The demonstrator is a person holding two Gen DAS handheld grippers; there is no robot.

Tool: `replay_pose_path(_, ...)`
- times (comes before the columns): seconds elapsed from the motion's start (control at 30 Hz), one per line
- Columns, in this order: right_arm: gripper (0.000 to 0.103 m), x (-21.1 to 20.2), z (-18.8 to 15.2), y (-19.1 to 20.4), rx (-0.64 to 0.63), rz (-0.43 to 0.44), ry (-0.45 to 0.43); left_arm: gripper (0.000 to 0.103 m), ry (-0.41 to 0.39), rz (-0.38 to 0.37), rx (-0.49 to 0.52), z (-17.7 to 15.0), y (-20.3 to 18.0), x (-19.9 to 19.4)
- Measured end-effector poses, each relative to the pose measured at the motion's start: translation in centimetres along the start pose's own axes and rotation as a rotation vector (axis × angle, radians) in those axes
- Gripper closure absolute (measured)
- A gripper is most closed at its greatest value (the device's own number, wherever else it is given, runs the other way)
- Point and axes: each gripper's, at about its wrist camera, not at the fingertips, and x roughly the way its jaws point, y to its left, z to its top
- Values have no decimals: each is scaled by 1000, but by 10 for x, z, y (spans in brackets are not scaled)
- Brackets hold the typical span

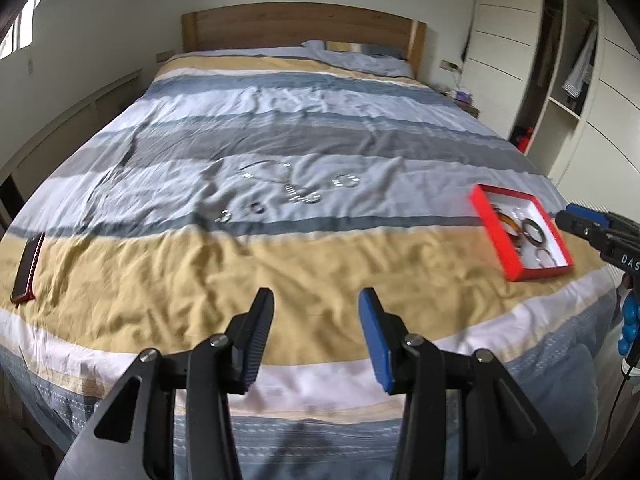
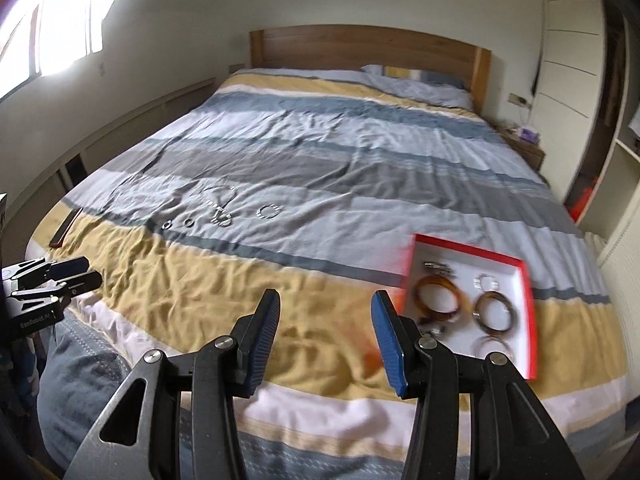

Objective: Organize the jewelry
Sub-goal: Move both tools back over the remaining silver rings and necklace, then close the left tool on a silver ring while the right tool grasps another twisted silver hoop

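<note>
Bangles lying sorted in red-rimmed white cardboard box [image 2: 520, 280] at four o'clock; silver rings and chain [image 2: 218, 210] waiting at eleven o'clock on striped duvet [image 2: 320, 152]. Left gripper [image 1: 316, 316], right gripper [image 2: 326, 318] both hovering wide, carrying nothing.

Ahead of both claws lies a creased, matt cloth bedspread [image 2: 320, 152], backed by a smooth wooden headboard [image 2: 360, 46]. Just right of the right claw, a red box [image 2: 530, 320] that looks like card holds glossy amber bangles [image 2: 438, 294]. Farther ahead, loose shiny metal rings [image 1: 346, 181] glint on the cloth.
</note>
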Motion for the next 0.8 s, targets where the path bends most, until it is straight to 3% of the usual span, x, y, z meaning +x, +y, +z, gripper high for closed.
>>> replay_pose_path(0.2, 56, 56, 9, 15, -28, 58, 42, 61, 20, -35, -65, 13, 28, 36)
replay_pose_path(0.4, 56, 123, 35, 25, -37, 112, 79, 61, 71, -96, -112, 45, 46, 99)
replay_pose_path(0.8, 56, 246, 90, 39, -63, 190, 110, 61, 116, -58, -114, 92, 80, 204)
